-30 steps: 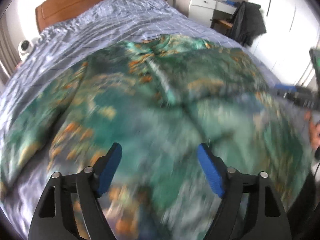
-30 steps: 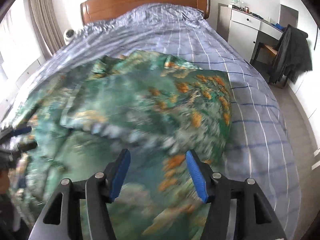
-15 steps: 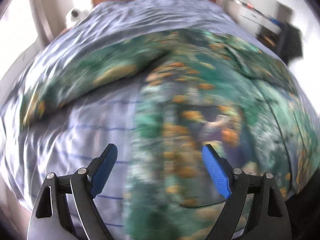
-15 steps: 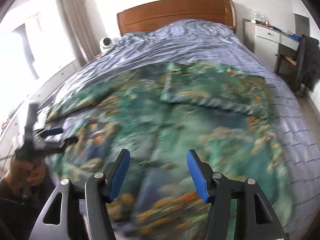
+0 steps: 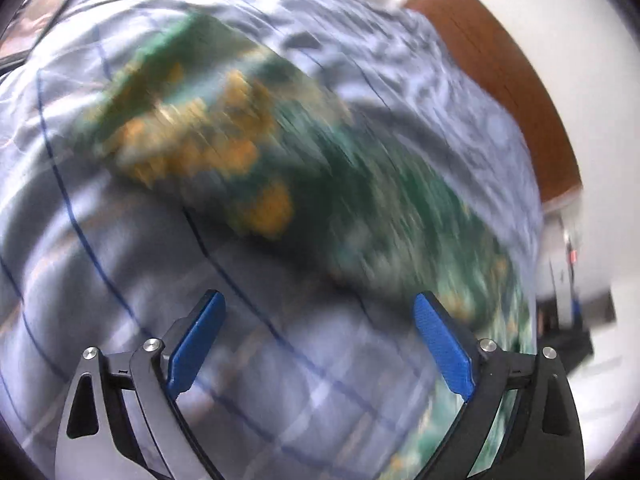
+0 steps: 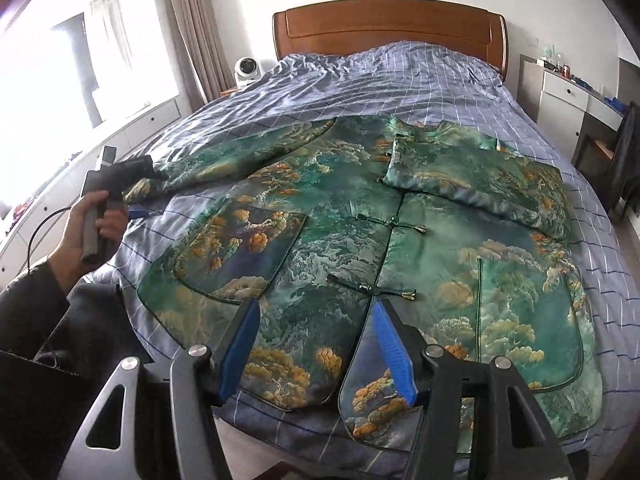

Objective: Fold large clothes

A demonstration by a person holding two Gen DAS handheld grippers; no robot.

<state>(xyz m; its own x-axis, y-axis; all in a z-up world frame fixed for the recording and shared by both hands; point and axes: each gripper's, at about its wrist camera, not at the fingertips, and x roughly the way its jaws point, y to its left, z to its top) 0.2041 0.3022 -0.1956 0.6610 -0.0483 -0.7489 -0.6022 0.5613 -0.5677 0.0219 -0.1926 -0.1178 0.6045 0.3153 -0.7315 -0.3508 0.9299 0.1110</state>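
Note:
A large green silk jacket (image 6: 344,240) with orange cloud print lies front up on the bed. Its right sleeve (image 6: 480,176) is folded across the chest. Its left sleeve (image 6: 240,152) stretches out to the left. My right gripper (image 6: 316,316) is open and empty, above the jacket's bottom hem. My left gripper (image 6: 140,190) shows in the right wrist view, held in a hand near the left sleeve's cuff. In the blurred left wrist view the left gripper (image 5: 320,320) is open over the bedcover, with the sleeve (image 5: 248,152) just ahead.
The bed has a blue checked cover (image 6: 400,80) and a wooden headboard (image 6: 388,24). A small white fan (image 6: 247,70) stands at the left of the headboard. A white cabinet (image 6: 560,92) and a chair with a dark coat (image 6: 624,152) stand on the right.
My left gripper has swung left from the jacket's body to the outstretched left sleeve. My right gripper has drawn back to the bottom hem. Both stay open.

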